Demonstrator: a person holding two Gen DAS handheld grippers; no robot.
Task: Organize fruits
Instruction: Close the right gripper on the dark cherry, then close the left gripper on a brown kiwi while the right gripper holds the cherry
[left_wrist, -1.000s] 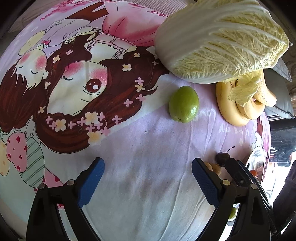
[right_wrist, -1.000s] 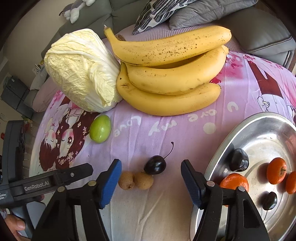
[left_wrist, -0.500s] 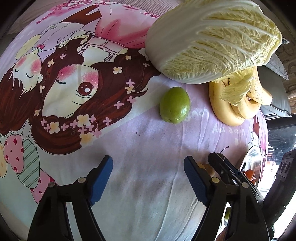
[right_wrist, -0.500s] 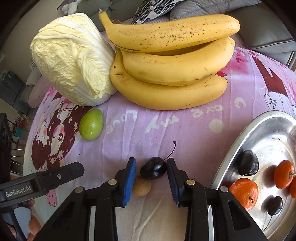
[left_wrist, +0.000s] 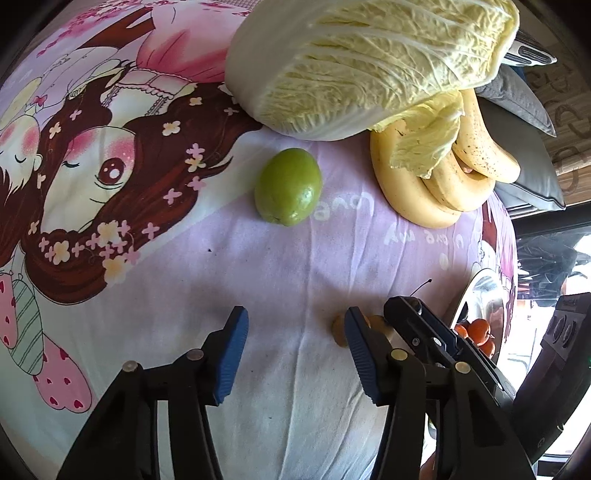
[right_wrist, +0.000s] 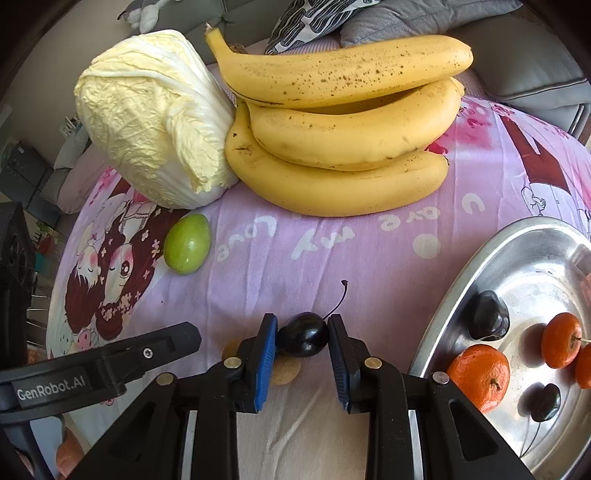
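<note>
Both wrist cameras are looking steeply down along their own fingers, close over the cartoon-print cloth (left_wrist: 295, 266). The left view is facing the green fruit (left_wrist: 288, 186) with the cabbage (left_wrist: 369, 62) beyond; the right view is sitting farther right, taking in the metal tray (right_wrist: 458, 295). Both are sharing the fruit, cabbage and bananas (right_wrist: 343, 122).

The right tool (right_wrist: 302, 341) points steeply down, its blue pads pressed against both sides of a dark cherry (right_wrist: 303, 334) after its jaws have just been closing. The left tool (left_wrist: 295, 350) also angles steeply down, just beside the right one; its jaws have just been narrowing but stand apart with nothing between them, above the cloth.
</note>
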